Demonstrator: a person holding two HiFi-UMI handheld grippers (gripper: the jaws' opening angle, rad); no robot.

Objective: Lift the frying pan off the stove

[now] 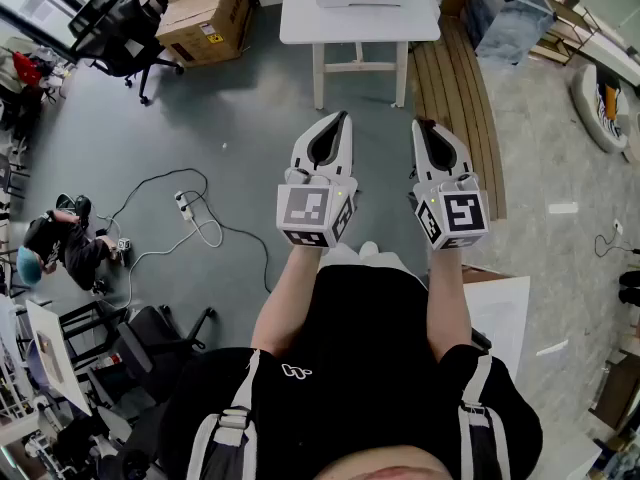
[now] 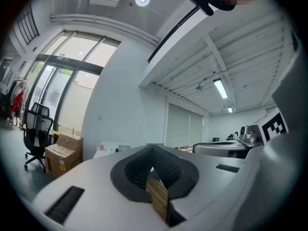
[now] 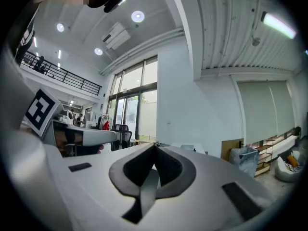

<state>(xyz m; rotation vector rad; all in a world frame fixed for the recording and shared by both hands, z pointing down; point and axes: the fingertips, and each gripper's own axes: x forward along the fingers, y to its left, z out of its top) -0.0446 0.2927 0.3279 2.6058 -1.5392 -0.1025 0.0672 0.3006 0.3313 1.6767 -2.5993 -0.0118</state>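
No frying pan and no stove show in any view. In the head view both grippers are held side by side at chest height above the grey floor, pointing forward. My left gripper is shut with nothing between its jaws, and its tips meet in the left gripper view too. My right gripper is likewise shut and empty, its tips touching in the right gripper view. Both gripper views look level across the room toward walls and ceiling.
A white table stands ahead, with something partly cut off at its far edge. Cardboard boxes and a black office chair are at the back left. Cables and a power strip lie on the floor. Wooden slats are at right.
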